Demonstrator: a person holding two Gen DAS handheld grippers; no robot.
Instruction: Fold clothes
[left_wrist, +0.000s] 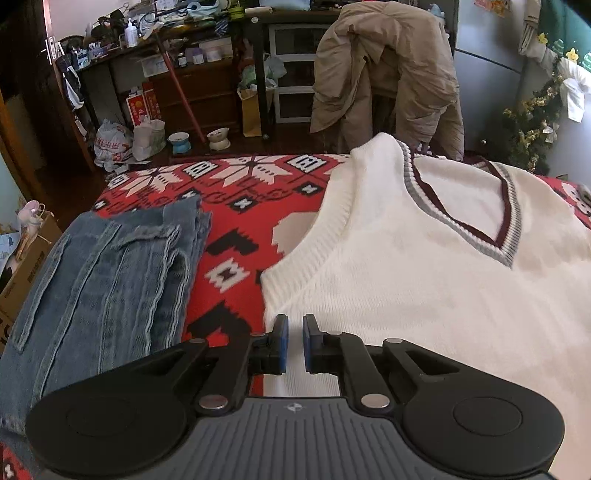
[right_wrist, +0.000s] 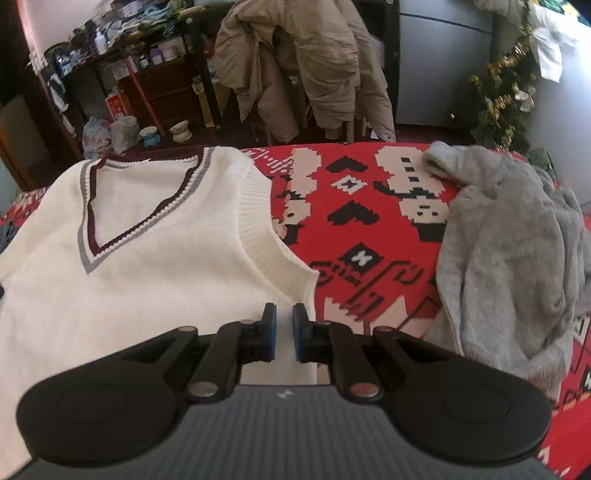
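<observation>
Two grippers are in my hands, both angled down over the white knit vest (left_wrist: 424, 280) that lies flat on the red patterned blanket (left_wrist: 240, 229), its V-neck with grey and maroon trim toward the far side. My left gripper (left_wrist: 295, 341) sits above the vest's left side edge, below the left armhole; its blue pads (left_wrist: 283, 343) stand close together with only a narrow slit between them, and white knit shows through that slit. I cannot tell whether any fabric is pinched there or just lies beneath. My right gripper (right_wrist: 284, 330) mirrors it over the vest's (right_wrist: 147, 266) right side edge, below the right armhole, its jaws drawn in just as narrow, white fabric showing in the gap, and again I cannot tell if it is caught.

Left of the vest, with a strip of blanket between them, lies a pair of blue jeans (left_wrist: 103, 295), folded into a long stack near the blanket's left edge. Right of the vest, well apart across open red blanket (right_wrist: 369, 221), a grey sweater (right_wrist: 509, 266) lies in a rumpled heap.

Beyond the far edge, a tan jacket (left_wrist: 388, 74) hangs over a chair, and a small tinsel-trimmed tree (right_wrist: 502, 107) stands at far right.
</observation>
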